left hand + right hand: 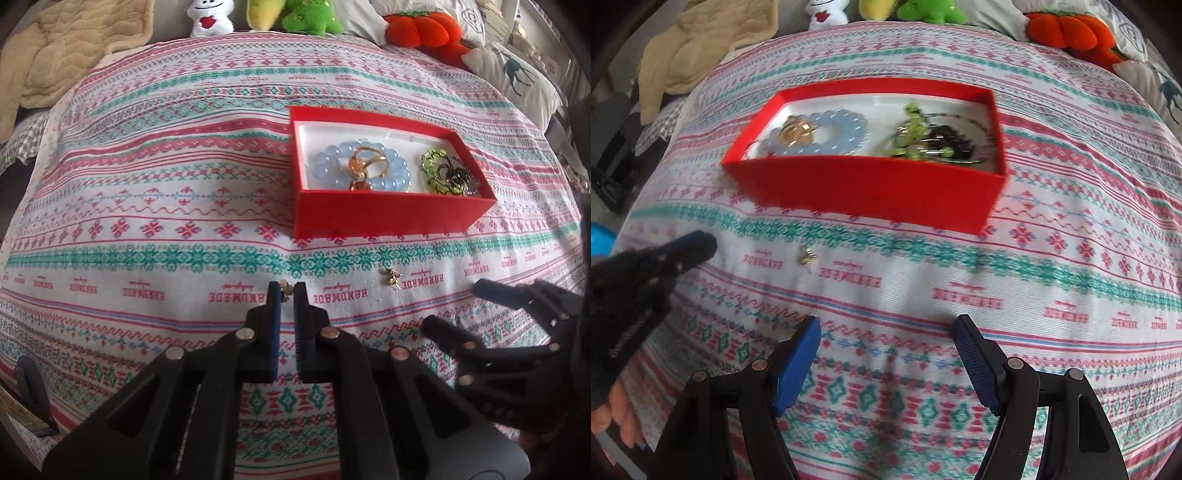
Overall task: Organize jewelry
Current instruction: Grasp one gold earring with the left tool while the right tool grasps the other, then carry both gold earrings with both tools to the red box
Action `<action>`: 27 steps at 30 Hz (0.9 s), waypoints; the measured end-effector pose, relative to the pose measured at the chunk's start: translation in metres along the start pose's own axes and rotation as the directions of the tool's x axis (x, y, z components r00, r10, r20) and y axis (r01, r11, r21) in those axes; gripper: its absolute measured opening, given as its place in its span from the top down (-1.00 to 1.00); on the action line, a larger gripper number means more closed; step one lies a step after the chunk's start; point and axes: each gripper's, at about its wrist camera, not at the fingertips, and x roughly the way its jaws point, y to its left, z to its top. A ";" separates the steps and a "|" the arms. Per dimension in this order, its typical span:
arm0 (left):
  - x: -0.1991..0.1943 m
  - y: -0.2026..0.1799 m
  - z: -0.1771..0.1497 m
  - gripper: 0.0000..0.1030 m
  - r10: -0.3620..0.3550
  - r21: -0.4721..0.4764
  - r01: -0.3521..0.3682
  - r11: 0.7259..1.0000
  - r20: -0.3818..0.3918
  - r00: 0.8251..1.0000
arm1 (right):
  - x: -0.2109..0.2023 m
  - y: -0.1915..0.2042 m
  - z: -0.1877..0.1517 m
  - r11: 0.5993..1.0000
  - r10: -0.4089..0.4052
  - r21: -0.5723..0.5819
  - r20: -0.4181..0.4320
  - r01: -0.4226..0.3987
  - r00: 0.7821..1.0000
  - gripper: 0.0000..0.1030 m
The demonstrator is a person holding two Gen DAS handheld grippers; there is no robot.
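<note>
A red jewelry box (384, 212) (871, 190) stands on the patterned cloth. It holds a blue bead bracelet (397, 177) (849, 125), gold rings (369, 162) and a green and black bead piece (447, 171) (923, 140). My left gripper (287, 290) is shut on a small gold earring (284, 286) at its fingertips, low over the cloth in front of the box. A second gold earring (391, 277) (808, 255) lies loose on the cloth to its right. My right gripper (888, 326) is open and empty, near the loose earring; it shows at the right of the left wrist view (454, 310).
Plush toys (314, 16) and an orange pumpkin cushion (421, 27) line the far edge. A beige blanket (74, 48) lies at the back left, a white pillow (517, 74) at the back right. The cloth (166, 184) covers the whole surface.
</note>
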 end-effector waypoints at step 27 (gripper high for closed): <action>-0.014 0.022 -0.005 0.85 -0.068 -0.070 0.066 0.995 -0.025 0.997 | 0.025 0.060 0.033 0.987 0.026 -0.161 0.060 -0.016 0.998 0.77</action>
